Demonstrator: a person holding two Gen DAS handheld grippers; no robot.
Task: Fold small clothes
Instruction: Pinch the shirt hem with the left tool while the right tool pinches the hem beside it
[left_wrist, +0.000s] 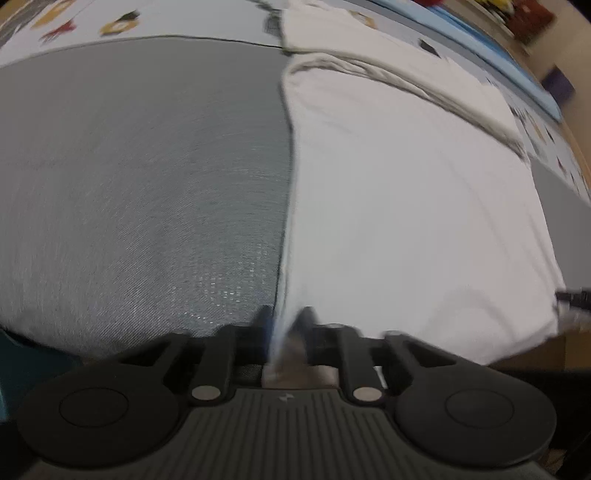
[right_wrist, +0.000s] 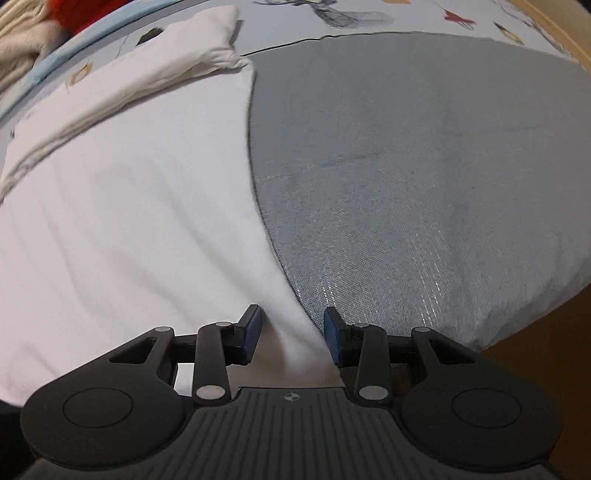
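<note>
A white garment (left_wrist: 406, 221) lies spread flat on a grey mat (left_wrist: 140, 192), with a sleeve folded in at its far end (left_wrist: 369, 70). My left gripper (left_wrist: 286, 325) is shut on the garment's near left corner, a pinch of cloth bunched between the blue pads. In the right wrist view the same white garment (right_wrist: 129, 221) covers the left half of the grey mat (right_wrist: 424, 166). My right gripper (right_wrist: 291, 336) is open, its blue pads (right_wrist: 253, 332) astride the garment's near right corner, which lies between them ungripped.
The mat lies on a pale patterned sheet (left_wrist: 92, 22). A light blue board edge (left_wrist: 517, 66) runs along the far side. Red and cream cloth (right_wrist: 33, 26) is heaped at the far left. The mat's near edge (right_wrist: 517, 325) drops off to a brown floor.
</note>
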